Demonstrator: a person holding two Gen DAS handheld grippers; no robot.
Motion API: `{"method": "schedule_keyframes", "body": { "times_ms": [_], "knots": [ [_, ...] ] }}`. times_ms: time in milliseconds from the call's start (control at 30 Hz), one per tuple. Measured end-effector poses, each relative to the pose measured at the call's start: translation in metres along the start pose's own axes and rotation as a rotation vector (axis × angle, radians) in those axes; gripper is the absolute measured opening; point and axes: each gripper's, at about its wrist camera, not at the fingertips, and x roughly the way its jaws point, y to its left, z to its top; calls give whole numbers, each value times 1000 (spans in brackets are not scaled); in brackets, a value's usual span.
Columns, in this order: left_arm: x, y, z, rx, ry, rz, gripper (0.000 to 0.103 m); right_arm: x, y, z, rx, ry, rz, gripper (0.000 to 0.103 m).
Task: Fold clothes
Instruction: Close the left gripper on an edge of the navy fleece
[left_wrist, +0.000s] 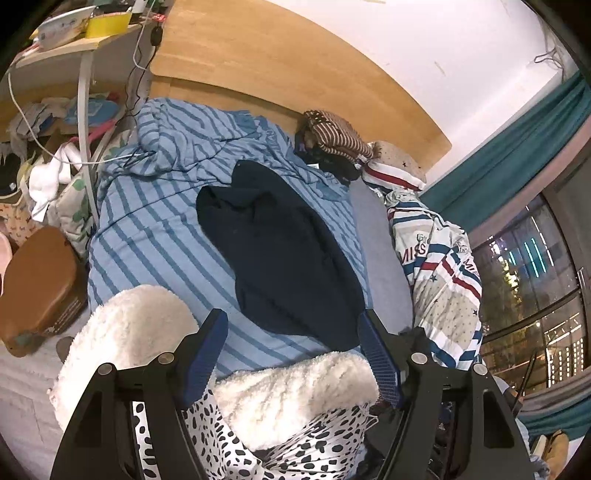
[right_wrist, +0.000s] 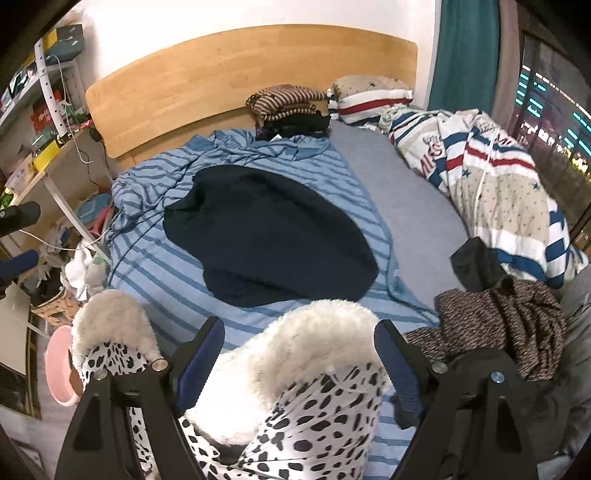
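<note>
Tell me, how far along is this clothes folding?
Done: a small folded stack sits by the headboard. In hand: a dark navy garment lies spread flat on the striped sheet, untouched for now; the left gripper and the right gripper both hang open above it, holding nothing. Left: a brown patterned heap at the bed's right edge.
</note>
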Motion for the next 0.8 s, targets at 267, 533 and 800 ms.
{"method": "schedule_keyframes", "body": {
  "times_ms": [267, 533, 800],
  "knots": [
    [53, 25, -1, -50, 100, 27, 73, 44, 15, -14, -21, 94, 29, 86],
    [115, 55, 6, -148, 191, 42, 73, 85, 34, -12, -62, 169, 92, 85],
    [200, 71, 15, -218, 291, 21, 70, 118, 18, 12, -9, 185, 58, 84]
  ]
}}
